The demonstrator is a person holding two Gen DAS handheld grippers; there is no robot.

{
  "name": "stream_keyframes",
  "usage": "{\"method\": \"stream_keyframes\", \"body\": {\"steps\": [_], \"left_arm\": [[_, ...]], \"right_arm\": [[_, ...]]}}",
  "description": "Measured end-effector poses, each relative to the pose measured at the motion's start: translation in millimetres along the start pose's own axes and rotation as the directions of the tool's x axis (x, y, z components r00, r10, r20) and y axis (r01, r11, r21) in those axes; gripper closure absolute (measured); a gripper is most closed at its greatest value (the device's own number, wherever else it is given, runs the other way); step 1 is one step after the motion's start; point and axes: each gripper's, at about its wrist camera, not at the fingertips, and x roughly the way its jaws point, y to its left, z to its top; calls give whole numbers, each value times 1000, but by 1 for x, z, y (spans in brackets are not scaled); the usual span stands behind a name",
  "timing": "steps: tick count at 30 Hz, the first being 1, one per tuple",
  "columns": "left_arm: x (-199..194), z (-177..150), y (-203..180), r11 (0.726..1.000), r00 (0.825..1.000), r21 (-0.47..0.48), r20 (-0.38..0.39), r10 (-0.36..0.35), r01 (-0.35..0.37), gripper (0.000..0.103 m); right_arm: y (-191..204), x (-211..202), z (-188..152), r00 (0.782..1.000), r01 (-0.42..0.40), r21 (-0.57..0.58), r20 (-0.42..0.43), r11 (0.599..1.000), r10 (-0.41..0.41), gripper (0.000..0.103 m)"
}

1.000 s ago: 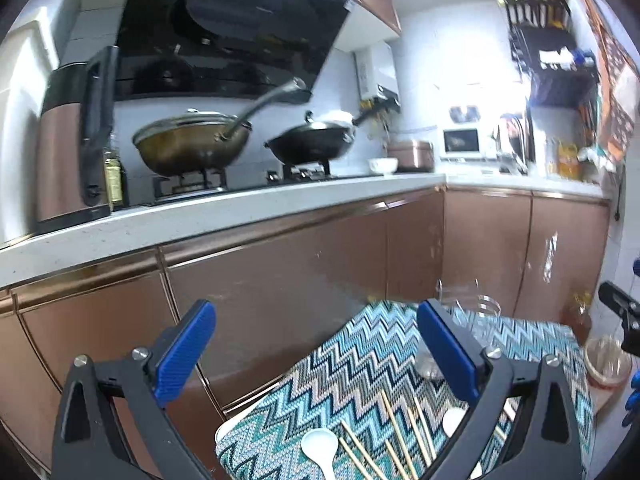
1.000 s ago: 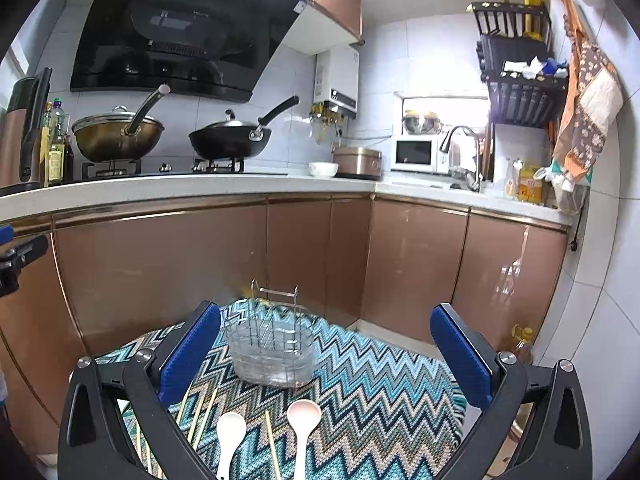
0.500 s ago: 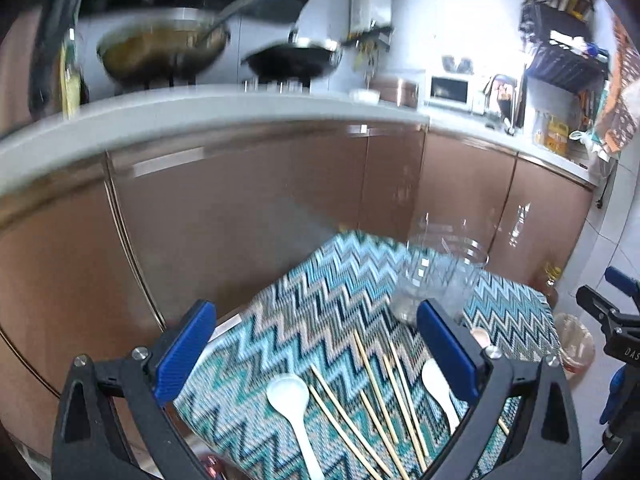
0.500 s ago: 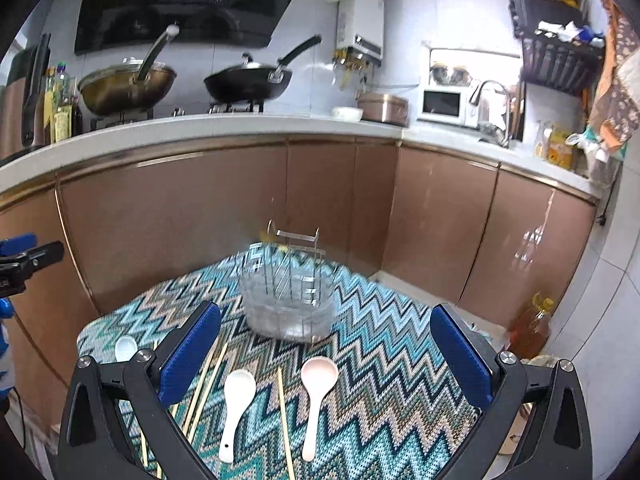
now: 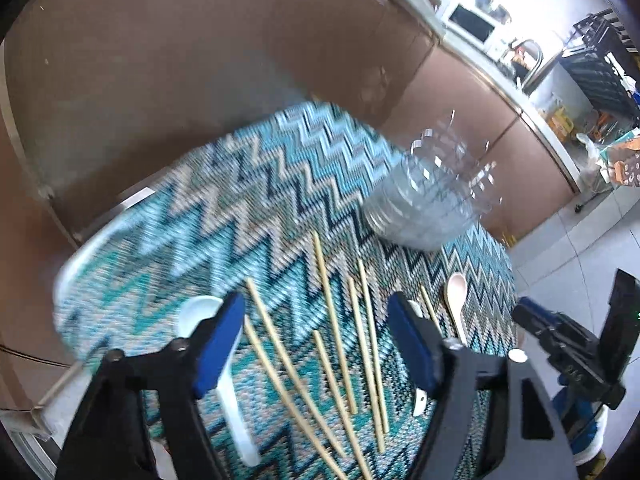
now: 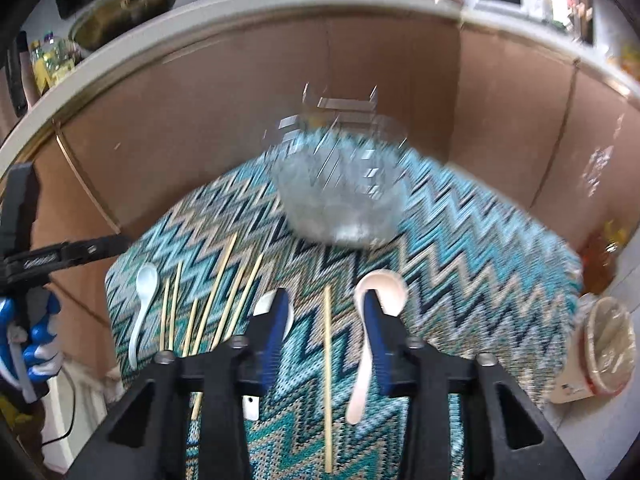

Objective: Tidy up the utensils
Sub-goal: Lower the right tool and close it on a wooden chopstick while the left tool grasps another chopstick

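Observation:
Several wooden chopsticks (image 5: pixel 332 320) and three spoons lie on a zigzag-patterned cloth (image 5: pixel 224 216). A clear utensil holder with a wire rack (image 5: pixel 432 196) stands at the far side; it also shows in the right wrist view (image 6: pixel 344 196). My left gripper (image 5: pixel 316 344) is open and empty above the chopsticks, with a white spoon (image 5: pixel 224 364) under its left finger. My right gripper (image 6: pixel 326 328) is open and empty, low over a single chopstick (image 6: pixel 328 360), with a pink spoon (image 6: pixel 376 320) at its right finger and a white spoon (image 6: pixel 264 312) at its left.
Brown kitchen cabinets (image 6: pixel 240 92) stand just behind the small table. A lined waste bin (image 6: pixel 604 348) sits on the floor to the right. Another white spoon (image 6: pixel 142 304) lies at the left side of the cloth. The counter holds pans and a microwave.
Both grippers have tilted down and dropped toward the table. The jaws of both have narrowed, the right more than the left. The view is motion-blurred.

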Motion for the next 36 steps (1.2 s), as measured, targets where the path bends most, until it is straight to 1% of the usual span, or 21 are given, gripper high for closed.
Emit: {"method": "stream_keyframes", "body": {"steps": [1, 2, 4, 5, 8, 12, 16, 21, 27, 30, 33, 36], "left_arm": [[12, 3, -1, 1000, 999, 0, -32, -7, 7, 44], [22, 6, -2, 1000, 998, -3, -58, -15, 15, 47], [42, 13, -5, 1000, 993, -12, -112, -28, 27, 56], [52, 17, -7, 1000, 991, -10, -136, -23, 22, 57], [76, 26, -9, 1000, 982, -9, -190, -8, 6, 62], [105, 34, -11, 1000, 966, -17, -257, 3, -8, 70], [120, 37, -12, 1000, 955, -10, -295, 22, -26, 75], [134, 41, -10, 998, 944, -1, -326, 54, -57, 82], [144, 44, -13, 996, 935, 8, -343, 88, -91, 89], [152, 46, -18, 993, 932, 9, -343, 114, -118, 92], [157, 45, -20, 989, 933, -7, -332, 136, -147, 97], [156, 43, -20, 988, 937, -28, -320, 137, -154, 98]], "right_arm": [[0, 7, 1, 1000, -9, -5, -22, 1000, 9, 78], [-1, 20, 2, 998, -25, -11, -63, 1000, 24, 82], [-5, 40, 4, 990, -50, -11, -131, 999, 48, 86], [-7, 53, 5, 984, -60, -13, -171, 998, 57, 87], [-12, 81, 7, 964, -87, -20, -254, 996, 79, 90], [-15, 107, 11, 944, -105, -22, -316, 994, 93, 92], [-16, 122, 15, 930, -107, -36, -356, 994, 87, 93], [-15, 137, 18, 919, -97, -61, -390, 993, 66, 93], [-18, 138, 19, 911, -91, -78, -409, 993, 51, 94], [-12, 145, 19, 908, -83, -92, -417, 992, 37, 95], [-7, 149, 18, 906, -67, -112, -423, 991, 13, 96], [-1, 151, 17, 908, -58, -121, -419, 991, 2, 97]]}}
